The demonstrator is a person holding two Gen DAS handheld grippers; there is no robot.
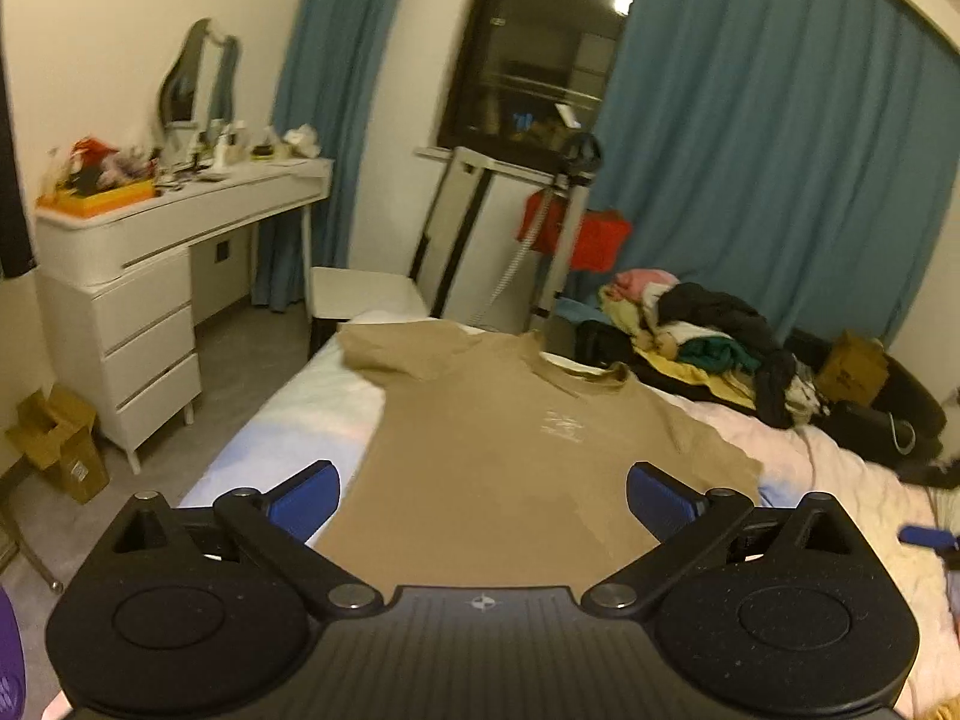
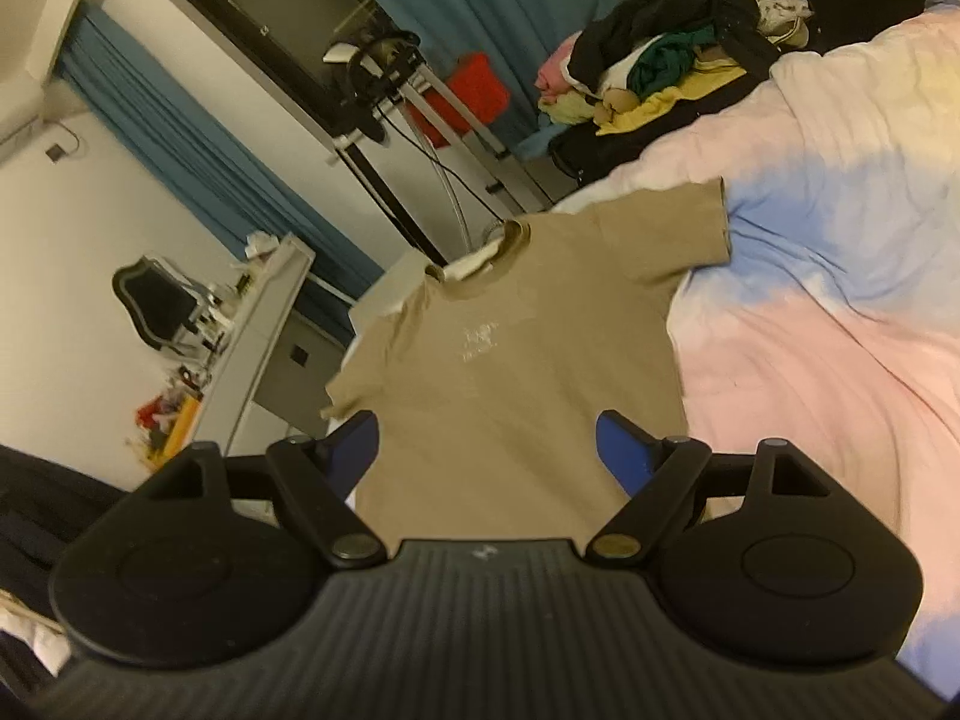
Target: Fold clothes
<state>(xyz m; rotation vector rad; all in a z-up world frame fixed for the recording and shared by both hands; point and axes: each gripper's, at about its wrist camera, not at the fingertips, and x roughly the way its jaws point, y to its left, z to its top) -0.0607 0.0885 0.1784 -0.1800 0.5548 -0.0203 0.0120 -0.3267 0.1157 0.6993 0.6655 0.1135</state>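
two grippers hang above the bed (image 2: 840, 324), and we have nothing in either one. our left gripper (image 1: 483, 501) shows its blue pads (image 1: 306, 498) spread wide at the lower part of its frame, and our right gripper (image 2: 487, 450) stands just as wide open in its own view, empty between the jaws.

the tan t-shirt (image 1: 510, 450) lies spread face up on the pastel cover, filling the centre of both frames. in the left view its hem runs toward the bottom, passing under the gap between our pads, and the collar (image 1: 576, 372) sits toward the upper middle. in the right view the shirt is rotated, collar (image 2: 480, 252) at upper centre, one sleeve (image 2: 696, 228) reaching to the upper right, the other sleeve (image 2: 354, 384) at centre left near the bed edge. whether our pads touch the cloth we cannot tell; they look to be above it.

we judge the shirt light, soft and limp: it will sag and bunch from any single pinch. we would take it at the hem corners or the shoulder seams, both grippers together. a heap of other clothes (image 1: 702, 324) sits at the far right, well apart.
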